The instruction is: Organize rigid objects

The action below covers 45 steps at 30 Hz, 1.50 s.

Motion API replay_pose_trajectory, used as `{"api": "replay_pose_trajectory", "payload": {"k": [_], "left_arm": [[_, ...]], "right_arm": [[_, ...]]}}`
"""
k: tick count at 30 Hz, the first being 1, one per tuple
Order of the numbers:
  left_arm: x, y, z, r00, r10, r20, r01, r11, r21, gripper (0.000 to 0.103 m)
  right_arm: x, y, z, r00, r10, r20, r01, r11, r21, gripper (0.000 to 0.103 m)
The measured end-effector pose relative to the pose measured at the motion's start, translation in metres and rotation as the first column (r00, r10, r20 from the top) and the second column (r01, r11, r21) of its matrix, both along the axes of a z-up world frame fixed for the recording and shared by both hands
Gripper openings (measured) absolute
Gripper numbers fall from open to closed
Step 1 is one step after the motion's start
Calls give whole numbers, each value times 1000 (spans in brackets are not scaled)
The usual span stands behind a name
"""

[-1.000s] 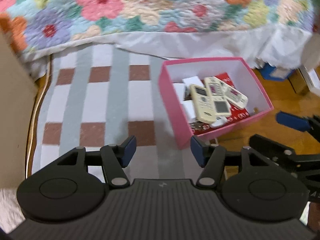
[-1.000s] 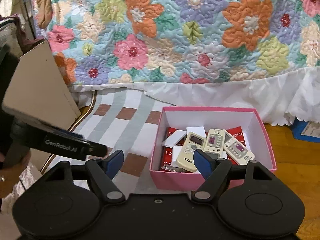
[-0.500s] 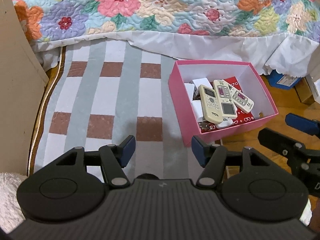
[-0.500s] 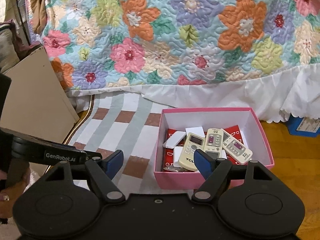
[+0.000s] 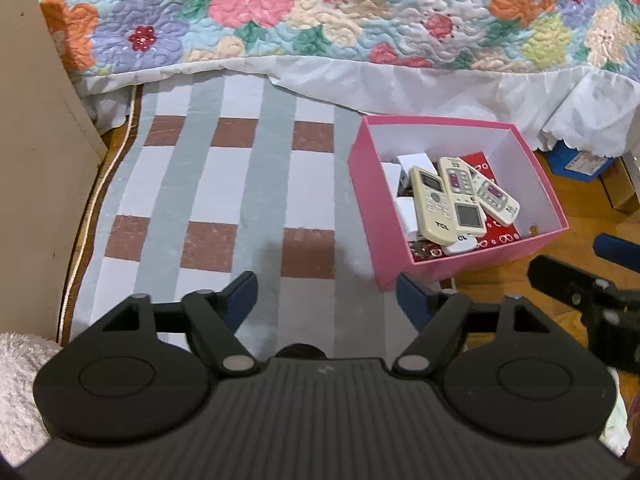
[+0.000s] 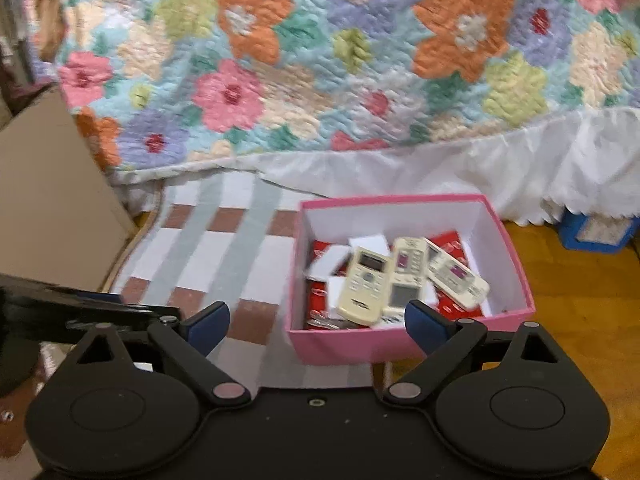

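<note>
- Left tongs [image 5: 326, 294]: jaws opening, nothing between them, over the rug [image 5: 224, 184].
- Right tongs [image 6: 318, 326]: opening too (empty).
- Box [image 5: 366, 200] of remotes [image 5: 434, 204] sits at the rug's right edge.

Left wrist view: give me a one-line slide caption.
Opening, empty left gripper above a checked rug, beside a pink box of remote controls.

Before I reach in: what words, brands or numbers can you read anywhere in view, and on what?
"TCL": low on the front of the cream remote lying in the pink box.
Print on the other two remotes: too small to read.
Label on the blue box by the bed skirt: blurred.
Red packet: only a pattern, no readable words.
</note>
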<state>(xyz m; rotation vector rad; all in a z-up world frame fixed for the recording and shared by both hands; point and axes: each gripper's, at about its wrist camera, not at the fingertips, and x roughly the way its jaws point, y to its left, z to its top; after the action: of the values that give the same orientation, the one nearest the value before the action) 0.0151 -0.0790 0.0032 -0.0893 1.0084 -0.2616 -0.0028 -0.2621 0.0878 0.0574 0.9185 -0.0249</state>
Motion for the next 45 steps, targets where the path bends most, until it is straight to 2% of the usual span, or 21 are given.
{"api": "replay_pose_trajectory", "payload": {"k": [4, 8, 16, 21, 28, 34, 45], "left_arm": [[0, 3, 0, 1000, 10, 19, -10, 1000, 13, 96], [3, 5, -3, 1000, 21, 1, -21, 1000, 17, 101], [7, 9, -10, 998, 50, -49, -46, 997, 69, 101], [3, 8, -8, 998, 41, -43, -37, 994, 99, 101], [2, 7, -11, 995, 48, -90, -33, 986, 162, 101], [3, 10, -15, 992, 52, -111, -34, 986, 162, 101], [-1, 11, -14, 993, 52, -102, -34, 985, 171, 101]], "right_arm": [[8, -5, -7, 999, -12, -50, 12, 1000, -8, 97], [9, -7, -12, 997, -22, -73, 22, 1000, -10, 97], [9, -2, -11, 996, -19, -91, 15, 999, -47, 97], [9, -1, -13, 995, -16, -100, 12, 999, -50, 97], [10, 4, -16, 994, 7, -112, -15, 997, -72, 97], [10, 7, -18, 993, 13, -115, -23, 996, -84, 97], [12, 5, -21, 993, -2, -120, -10, 995, -98, 97]]}}
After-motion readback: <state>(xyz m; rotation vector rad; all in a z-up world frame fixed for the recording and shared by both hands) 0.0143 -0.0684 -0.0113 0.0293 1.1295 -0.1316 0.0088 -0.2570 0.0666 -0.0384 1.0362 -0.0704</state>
